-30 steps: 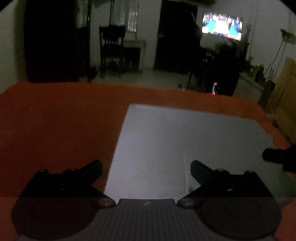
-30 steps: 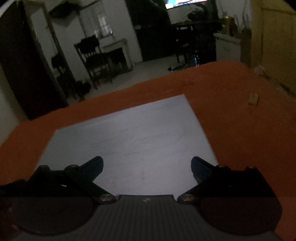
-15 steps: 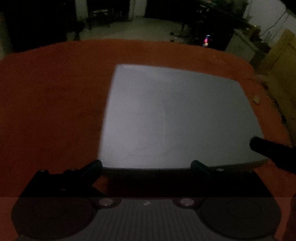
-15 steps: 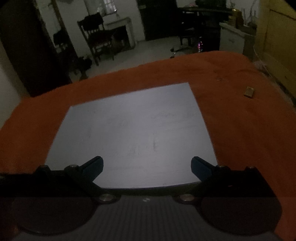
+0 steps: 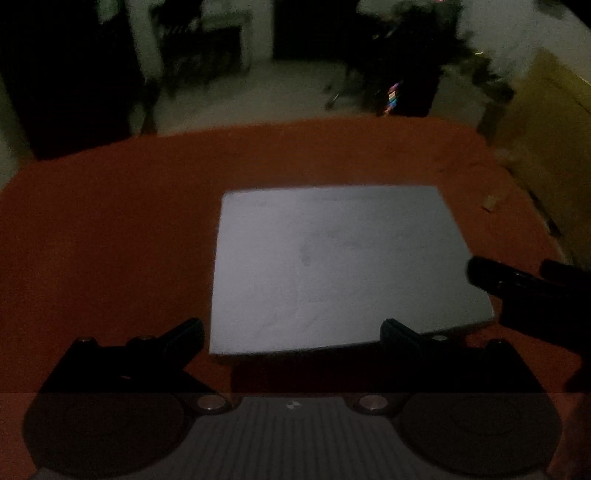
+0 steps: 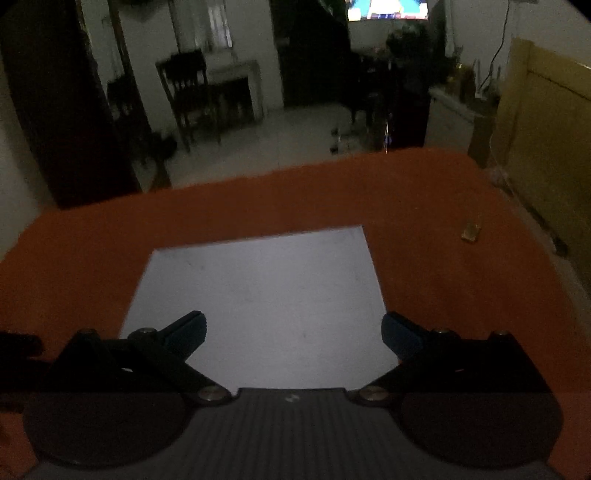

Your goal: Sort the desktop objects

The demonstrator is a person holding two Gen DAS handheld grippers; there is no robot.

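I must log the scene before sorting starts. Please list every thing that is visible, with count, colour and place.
orange cloth: one, orange, covering the table.
grey mat: one, pale grey, flat on the cloth's middle.
small block: one, yellowish, on the cloth right of the mat; kind unclear.
chair: one, dark, in the room behind.
screen: one, lit, on the far wall.
left gripper: one, black, open, empty.
right gripper: one, black with blue fingertips, open, empty.
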